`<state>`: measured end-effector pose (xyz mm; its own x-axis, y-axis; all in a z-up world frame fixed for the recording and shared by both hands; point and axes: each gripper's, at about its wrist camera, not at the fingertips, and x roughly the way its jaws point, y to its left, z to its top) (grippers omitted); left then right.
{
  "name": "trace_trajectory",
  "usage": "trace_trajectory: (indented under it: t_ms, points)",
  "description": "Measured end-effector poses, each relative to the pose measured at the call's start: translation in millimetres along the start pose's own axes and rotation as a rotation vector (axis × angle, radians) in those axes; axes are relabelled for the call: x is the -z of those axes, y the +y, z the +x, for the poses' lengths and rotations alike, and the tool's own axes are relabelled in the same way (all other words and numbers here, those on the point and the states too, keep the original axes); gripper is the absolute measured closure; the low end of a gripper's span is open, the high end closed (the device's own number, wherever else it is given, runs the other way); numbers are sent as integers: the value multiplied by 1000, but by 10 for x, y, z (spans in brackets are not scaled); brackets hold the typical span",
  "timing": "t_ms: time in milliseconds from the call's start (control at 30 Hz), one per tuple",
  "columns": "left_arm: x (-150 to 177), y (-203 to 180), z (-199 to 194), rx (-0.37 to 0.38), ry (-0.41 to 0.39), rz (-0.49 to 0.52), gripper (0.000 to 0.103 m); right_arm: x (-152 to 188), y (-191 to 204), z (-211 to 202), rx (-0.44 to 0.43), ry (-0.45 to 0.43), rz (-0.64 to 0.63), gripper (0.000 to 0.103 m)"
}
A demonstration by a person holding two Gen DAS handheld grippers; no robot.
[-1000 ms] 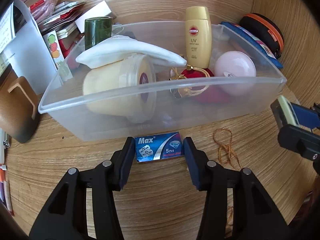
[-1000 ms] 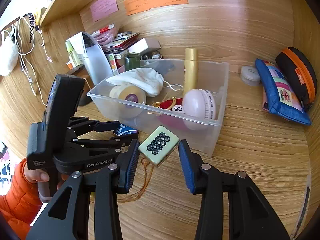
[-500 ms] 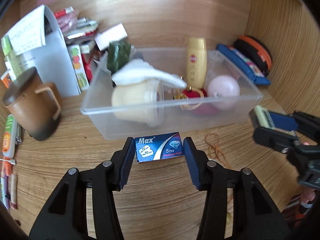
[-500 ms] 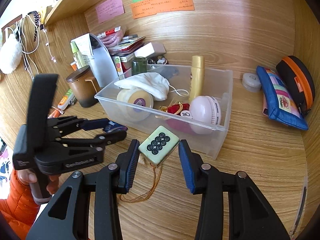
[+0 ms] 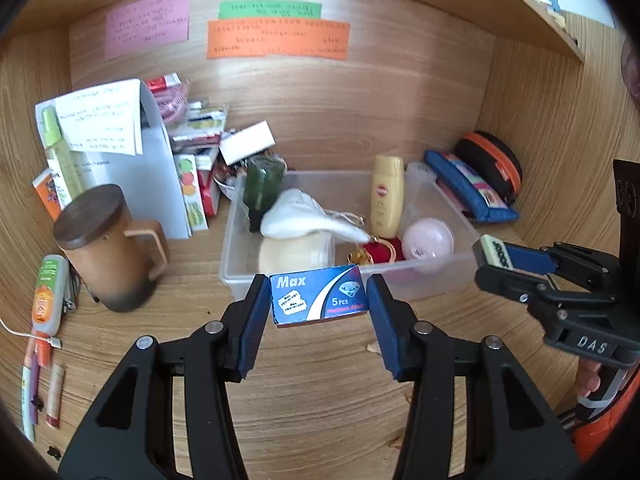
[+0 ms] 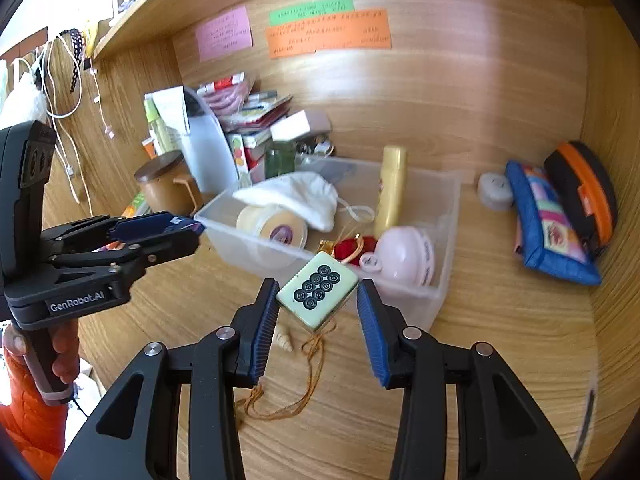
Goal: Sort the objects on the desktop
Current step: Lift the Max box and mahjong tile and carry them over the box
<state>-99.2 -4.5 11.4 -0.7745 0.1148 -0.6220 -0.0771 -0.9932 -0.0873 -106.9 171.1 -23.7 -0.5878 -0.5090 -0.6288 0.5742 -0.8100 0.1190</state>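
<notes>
**Both hand-held grippers loaded and raised before the clear bin**

The left hand-held gripper (image 5: 318,300) is raised off the wooden surface (image 5: 320,400), level and pointing toward the back wall, its blue pads pinching a blue "Max" blade box (image 5: 319,295) by its short ends. To its left stand a brown lidded mug (image 5: 106,254) and, past that, pens and a tube along the surface's edge. Straight ahead, just beyond the fingertips, is the near wall of the clear plastic bin (image 5: 424,280), which holds a white cloth pouch, a tape roll, a yellow sunscreen bottle, a red item and a pink round case. Bare wood lies below and on both sides of the fingers.

To the right, the right hand-held gripper (image 6: 318,298) also hangs above the surface, clamping a pale green mahjong tile (image 6: 318,289) turned diagonally, its corners against the pads. An orange string (image 6: 296,384) trails from under the tile onto the wood, with a small shell (image 6: 285,338) beside the left finger. The bin's near right corner sits just ahead. Further right is open wood up to a blue pouch (image 6: 552,228) and an orange-trimmed black case (image 6: 584,188) against the side wall.
</notes>
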Motion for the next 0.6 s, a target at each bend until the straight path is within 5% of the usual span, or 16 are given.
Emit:
trace_trajectory:
  t_ms: [600]
  points:
    - [-375, 324, 54, -6, -55, -45, 54, -414, -71, 66, 22, -58, -19, 66]
